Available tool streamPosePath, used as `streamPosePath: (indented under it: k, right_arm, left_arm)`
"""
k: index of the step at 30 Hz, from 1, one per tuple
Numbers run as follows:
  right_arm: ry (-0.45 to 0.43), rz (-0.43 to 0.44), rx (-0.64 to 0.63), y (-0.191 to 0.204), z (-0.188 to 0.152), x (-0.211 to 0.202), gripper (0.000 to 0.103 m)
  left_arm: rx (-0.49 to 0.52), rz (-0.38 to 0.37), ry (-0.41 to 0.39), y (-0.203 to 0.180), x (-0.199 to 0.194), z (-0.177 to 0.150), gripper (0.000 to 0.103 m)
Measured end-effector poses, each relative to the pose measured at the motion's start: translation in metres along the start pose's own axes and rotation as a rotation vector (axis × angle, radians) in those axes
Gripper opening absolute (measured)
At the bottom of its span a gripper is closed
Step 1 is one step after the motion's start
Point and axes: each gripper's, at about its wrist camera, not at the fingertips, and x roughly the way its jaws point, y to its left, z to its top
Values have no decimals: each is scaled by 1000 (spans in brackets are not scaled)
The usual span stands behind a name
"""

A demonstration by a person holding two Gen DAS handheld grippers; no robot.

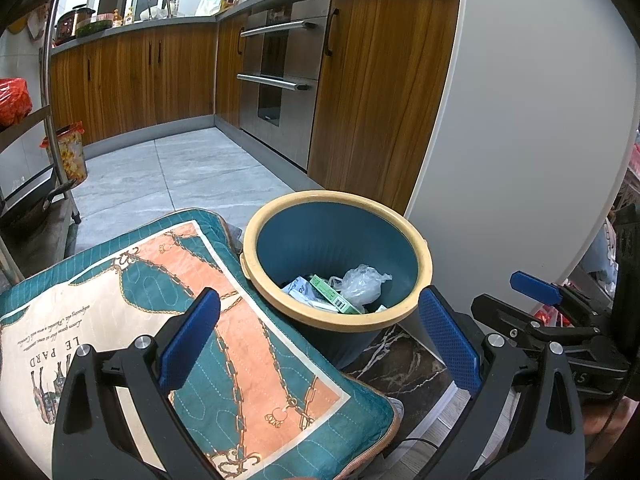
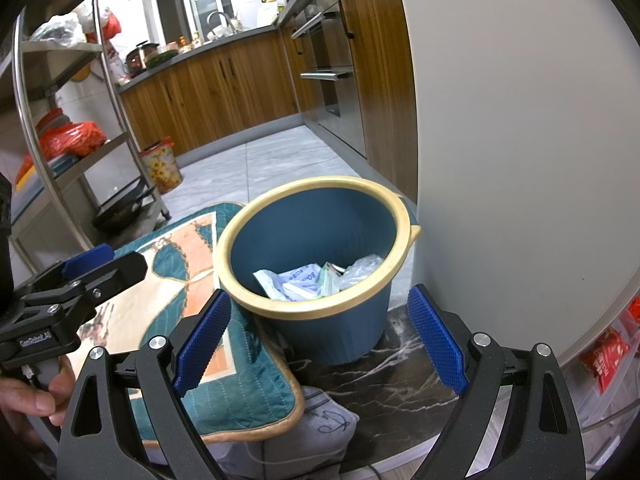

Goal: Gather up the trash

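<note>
Both your grippers are wide open and hold nothing: the left gripper (image 1: 320, 332) hovers over the cushion edge, the right gripper (image 2: 320, 334) just in front of the bin, blue textured pads (image 2: 202, 330) spread either side of it.

The trash is in the dark blue round plastic bin with the cream rim (image 1: 338, 258): a crumpled clear plastic bag (image 1: 362, 282), a green printed carton (image 1: 334, 294) and white printed wrappers (image 2: 294, 280) lie on its bottom. The bin stands upright on a black marble-look slab with white veins (image 2: 384, 376), its rim touching the teal and peach quilted cushion with chain print (image 1: 192, 328) on its left. Under the cushion's near corner, a grey cloth item (image 2: 316, 424).

A white rounded panel (image 1: 532, 120) is close to the bin on the right. Grey stone-look floor tiles (image 1: 168, 176) run back to wood-grain base cabinets (image 1: 132, 80) with a grey countertop, and a stainless built-in oven (image 1: 280, 72) sits in the run. On the left, a steel shelf rack (image 2: 64, 128) holds a red plastic bag (image 2: 72, 138); a floral-print bin with a red liner (image 2: 162, 168) stands on the floor beside it.
</note>
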Motion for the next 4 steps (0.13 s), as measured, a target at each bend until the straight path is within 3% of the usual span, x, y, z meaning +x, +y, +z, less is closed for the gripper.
streamPosePath:
  k: [4]
  right_arm:
    - [2, 0, 0, 1, -1, 1, 90]
  left_arm:
    - [3, 3, 5, 0, 0, 0, 98]
